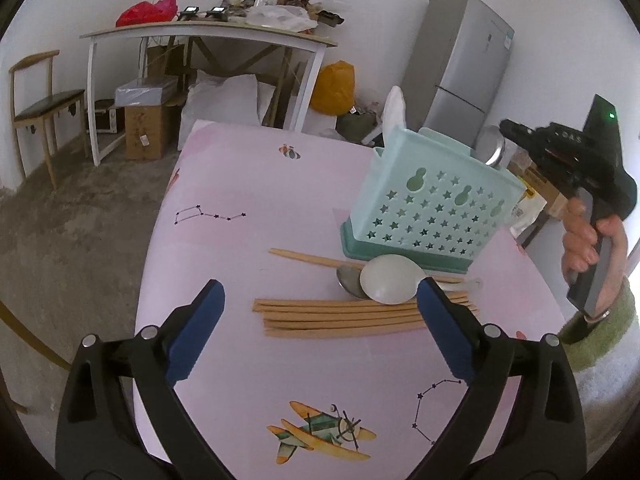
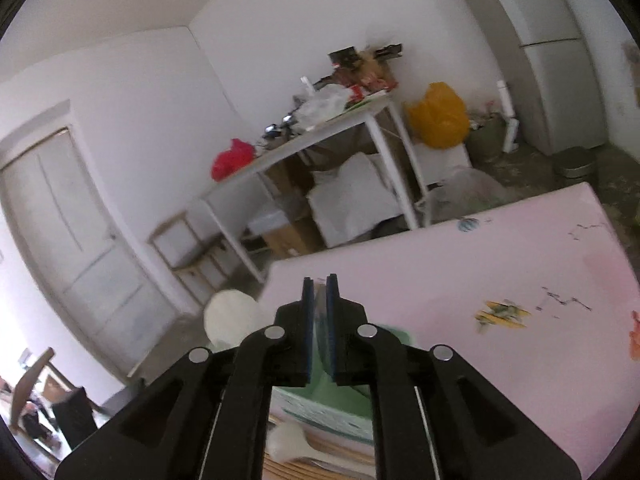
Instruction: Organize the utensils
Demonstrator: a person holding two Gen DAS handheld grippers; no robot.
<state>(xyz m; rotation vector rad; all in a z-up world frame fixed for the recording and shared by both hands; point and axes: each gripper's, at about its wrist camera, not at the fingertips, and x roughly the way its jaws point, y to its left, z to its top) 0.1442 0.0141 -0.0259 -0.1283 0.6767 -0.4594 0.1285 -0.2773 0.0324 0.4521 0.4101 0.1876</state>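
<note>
Left tongs (image 1: 320,304) gape wide over the chopsticks (image 1: 340,316) and spoons (image 1: 386,284); the basket (image 1: 436,204) stands behind, open counter (image 1: 240,184) beyond. Right tongs (image 2: 319,292) nearly closed, empty.

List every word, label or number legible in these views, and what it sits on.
No text reads cleanly.
Raised lettering on the right gripper: too blurred to read.
Sticker on the fridge: too small.
Printed packaging behind the utensil basket: too small.
Tablecloth: pictures only, no words.
</note>
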